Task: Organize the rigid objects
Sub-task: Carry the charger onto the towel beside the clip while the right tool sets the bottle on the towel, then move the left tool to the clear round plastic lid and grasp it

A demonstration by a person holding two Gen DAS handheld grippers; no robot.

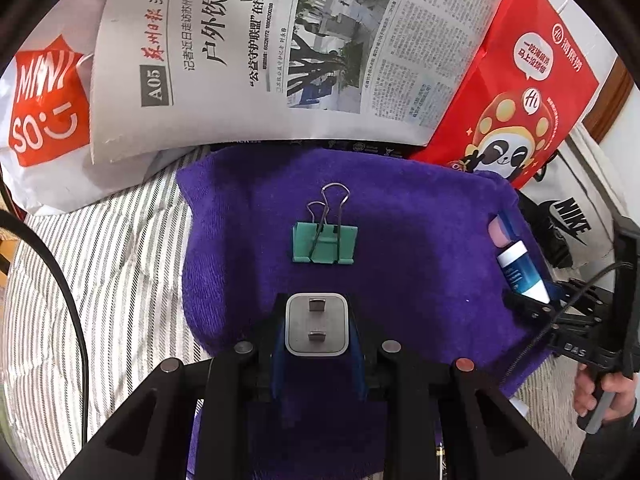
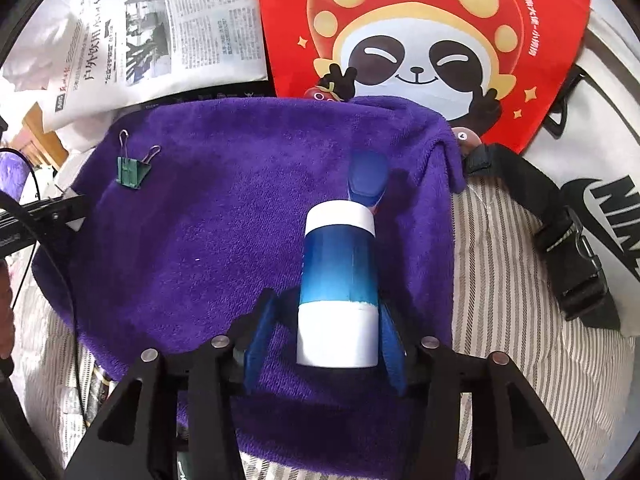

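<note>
While a purple towel (image 1: 400, 240) serves as the sorting ground, the left gripper (image 1: 316, 332) keeps its jaws clamped on a white plug adapter (image 1: 316, 326), just short of a green binder clip (image 1: 325, 243). At the towel's right edge the right gripper (image 2: 338, 336) brackets a blue-and-white tube (image 2: 339, 284), its jaws apart and the left pad clear of the tube, which lies beside a blue object (image 2: 367, 178). To finish well, the tube should settle flat before that hand backs straight out; the adapter then wants lowering beside the clip, not onto it.

A home bedroom: striped bedding (image 1: 120, 248), shopping bags (image 1: 516, 80), newspaper (image 1: 280, 52).
</note>
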